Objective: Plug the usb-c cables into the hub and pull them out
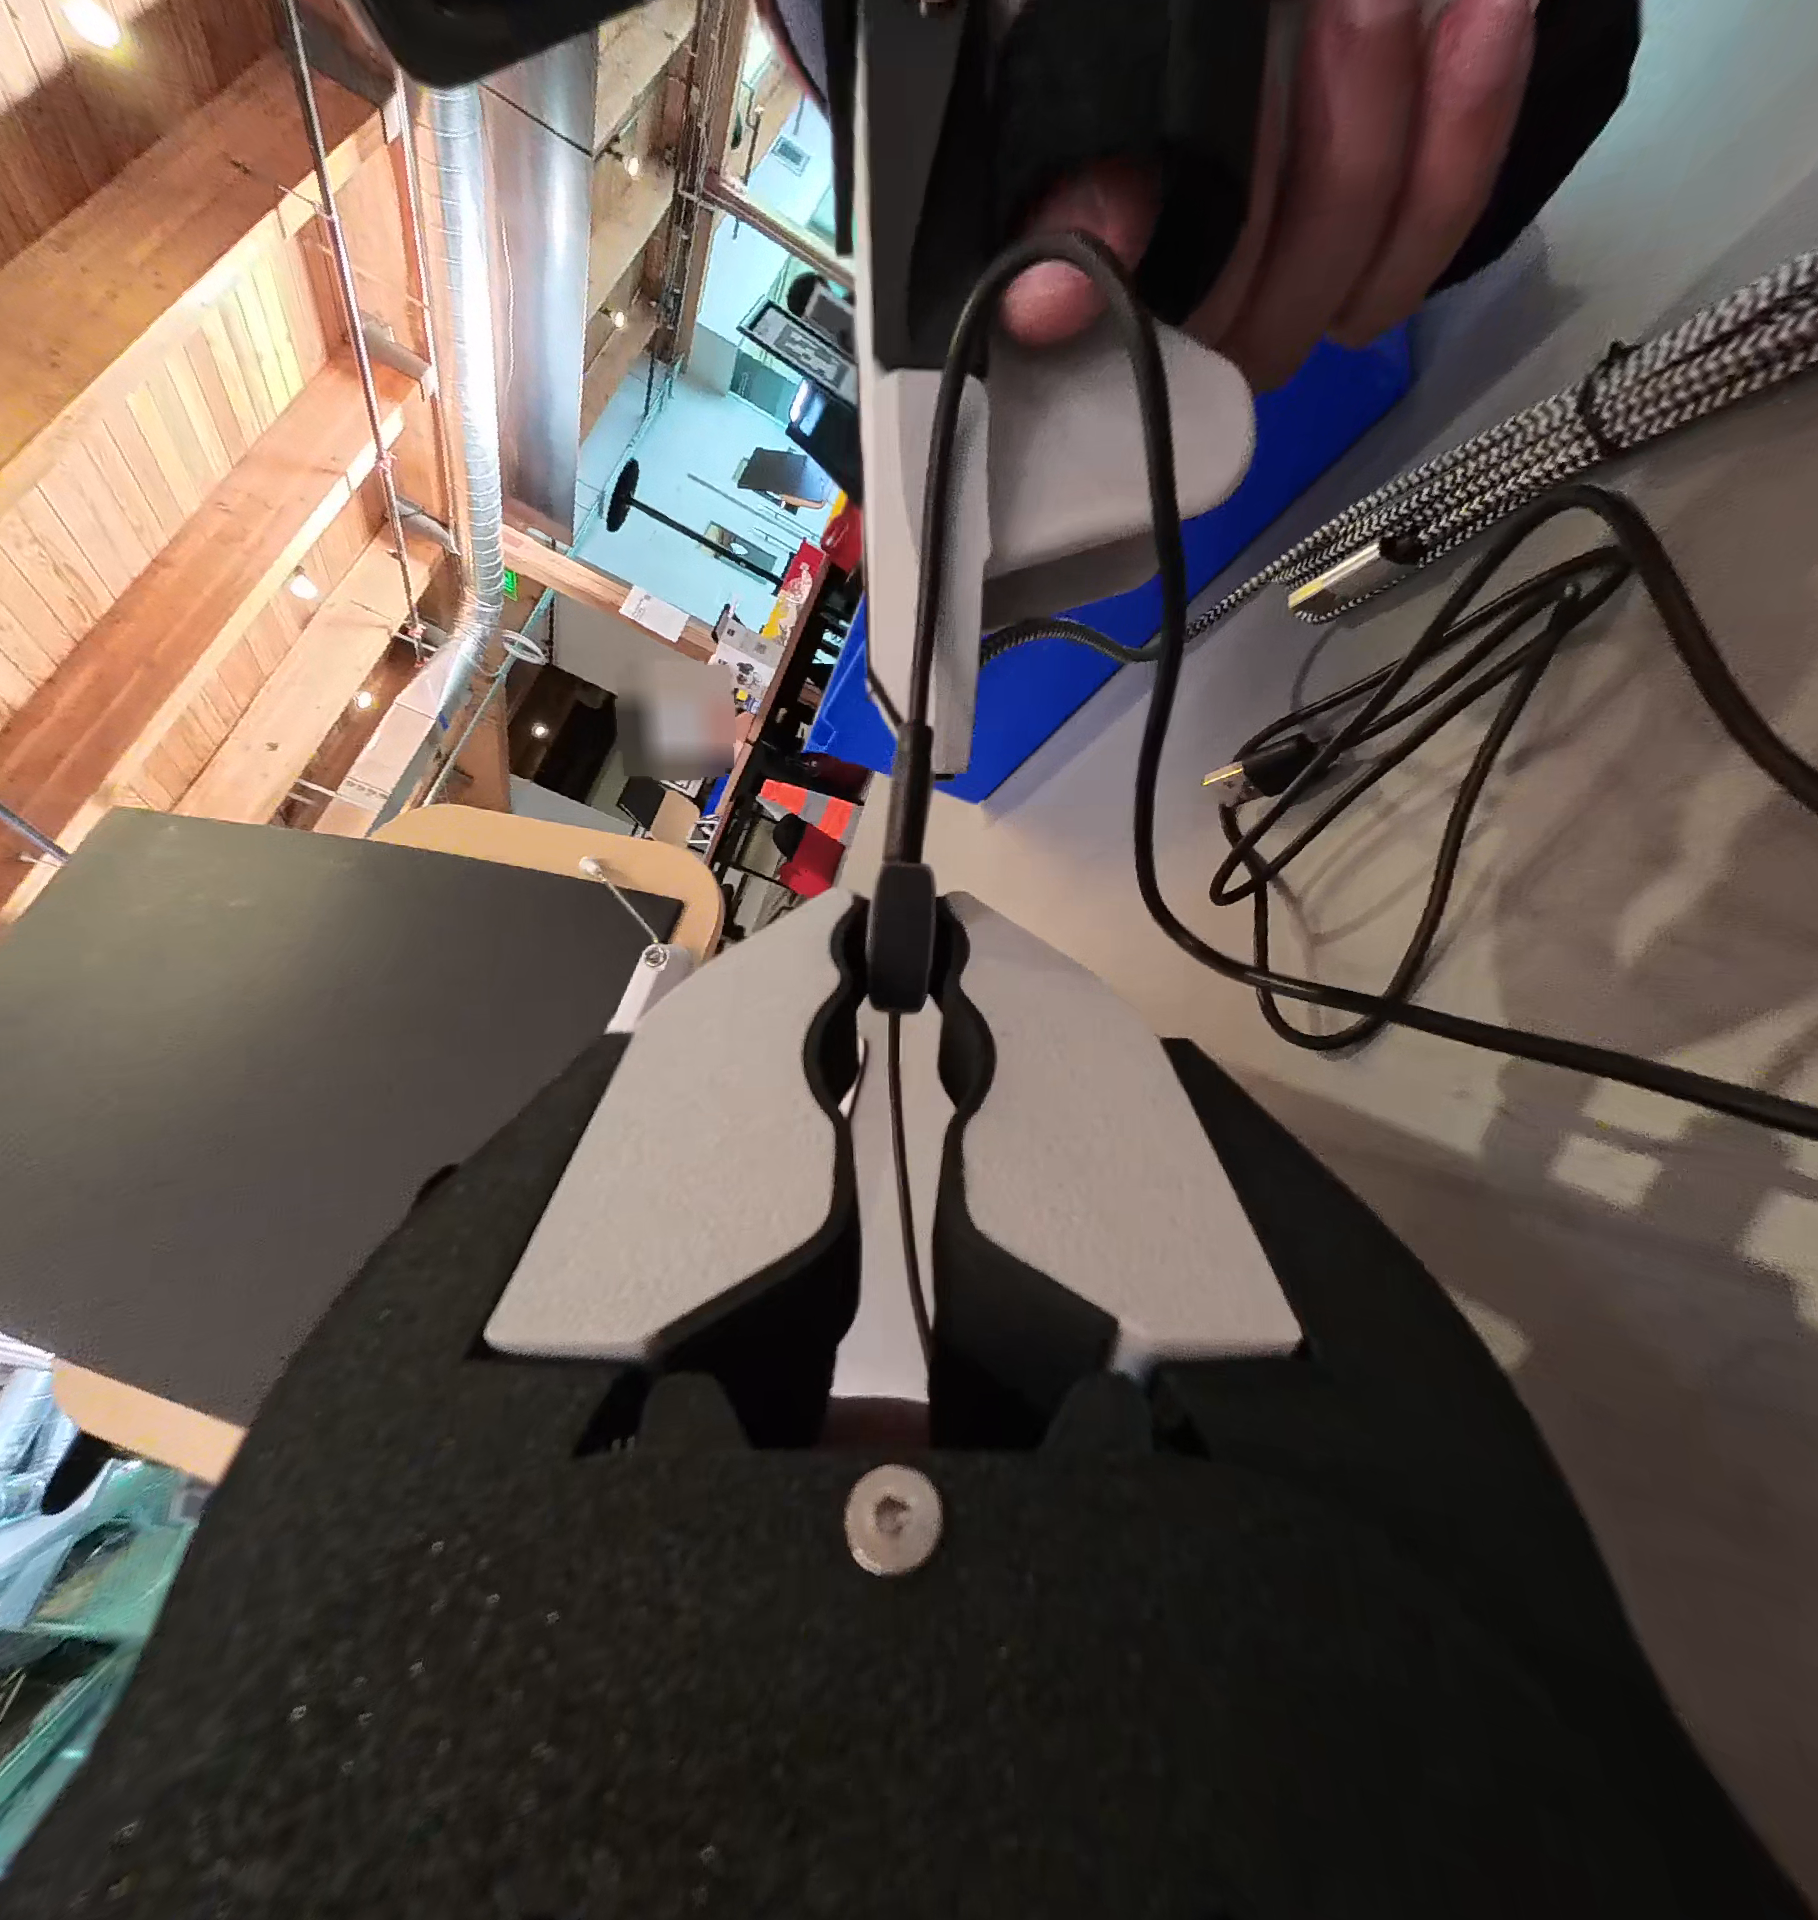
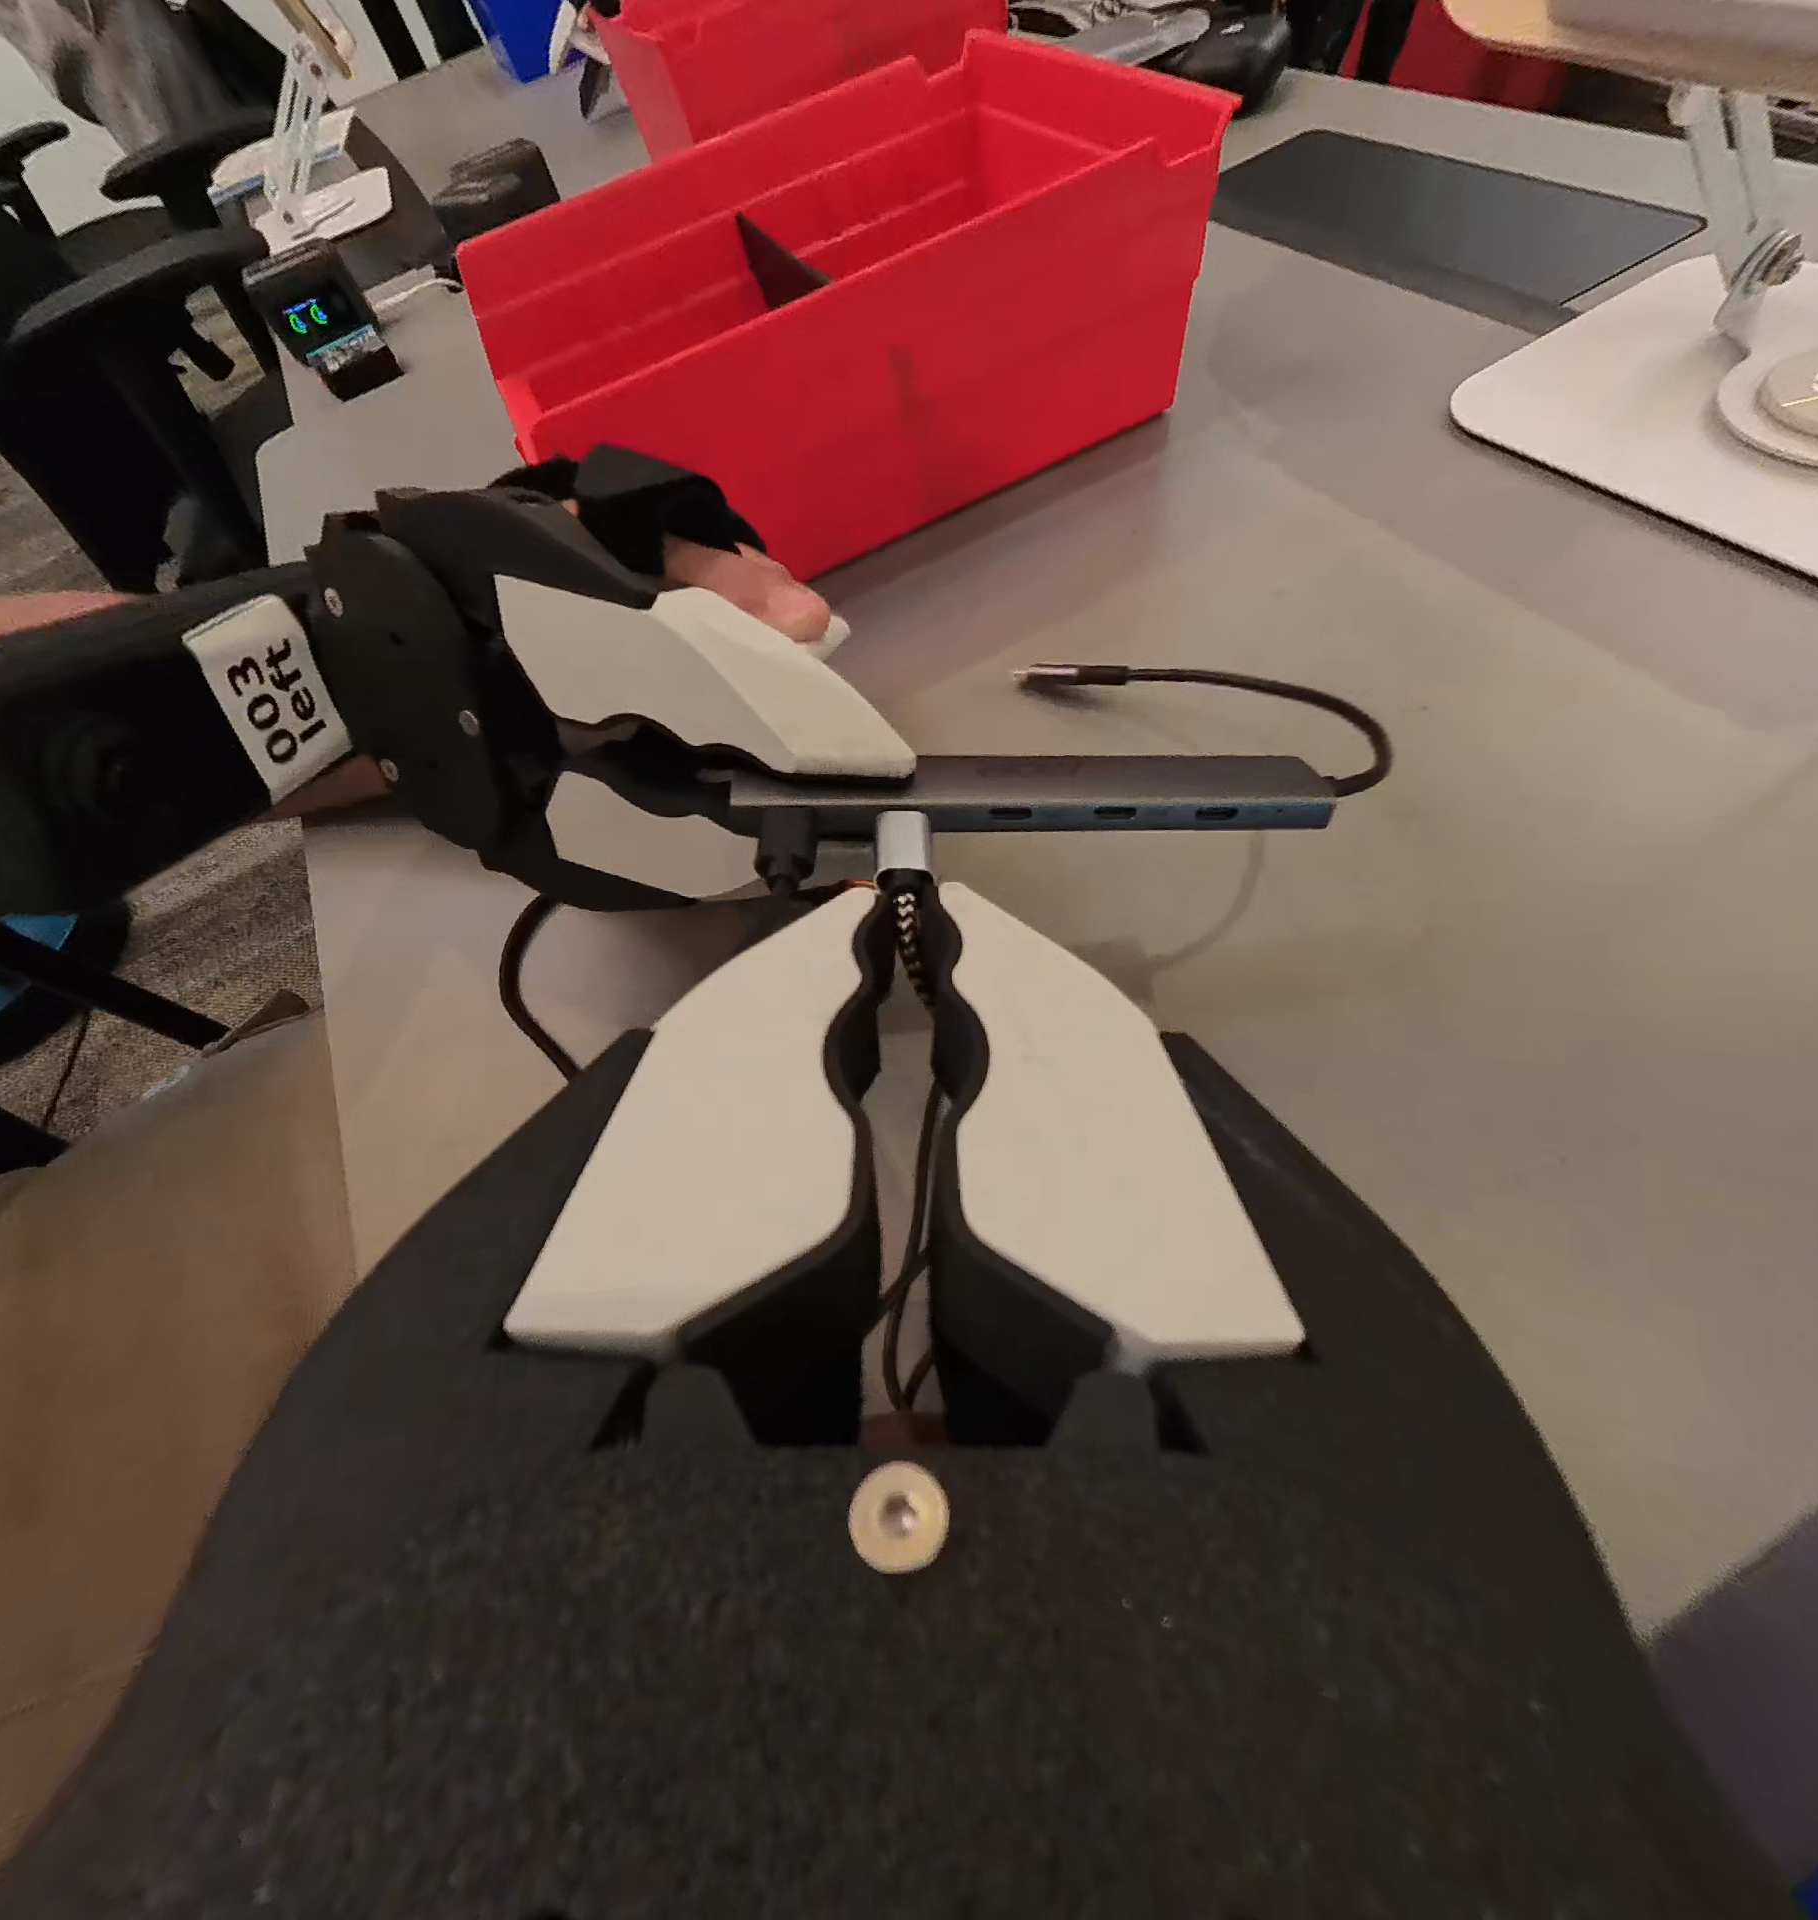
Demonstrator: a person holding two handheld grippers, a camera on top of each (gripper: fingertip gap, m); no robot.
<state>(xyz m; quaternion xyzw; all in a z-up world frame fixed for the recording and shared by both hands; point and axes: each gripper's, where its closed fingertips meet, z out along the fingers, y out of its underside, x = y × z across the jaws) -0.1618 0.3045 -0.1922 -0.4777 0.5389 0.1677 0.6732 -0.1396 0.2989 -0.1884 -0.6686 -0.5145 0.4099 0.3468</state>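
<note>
A slim dark-grey hub [image 2: 1144, 779] is held level above the grey table [image 2: 1404, 1039]. My left gripper [image 2: 832, 790] is shut on the hub's left end. In the left wrist view [image 1: 900, 914] the hub shows end-on between the jaws. My right gripper [image 2: 905, 904] is shut on a black-and-white braided cable [image 2: 910, 945] just behind its silver plug [image 2: 903, 842]. The plug meets the hub's near side; I cannot tell how deep it sits. A black plug [image 2: 783, 836] sits in the port to its left. The hub's own short cable ends in a plug [image 2: 1071, 677] on the table. My right gripper also shows in the left wrist view [image 1: 998, 613].
A red divided bin [image 2: 832, 364] stands behind the hub, with a second red bin [image 2: 780, 52] farther back. A white stand base [image 2: 1611, 416] is at the right. A blue bin [image 1: 1300, 436], a braided cable bundle [image 1: 1611, 384] and loose black cables [image 1: 1456, 727] lie on the table.
</note>
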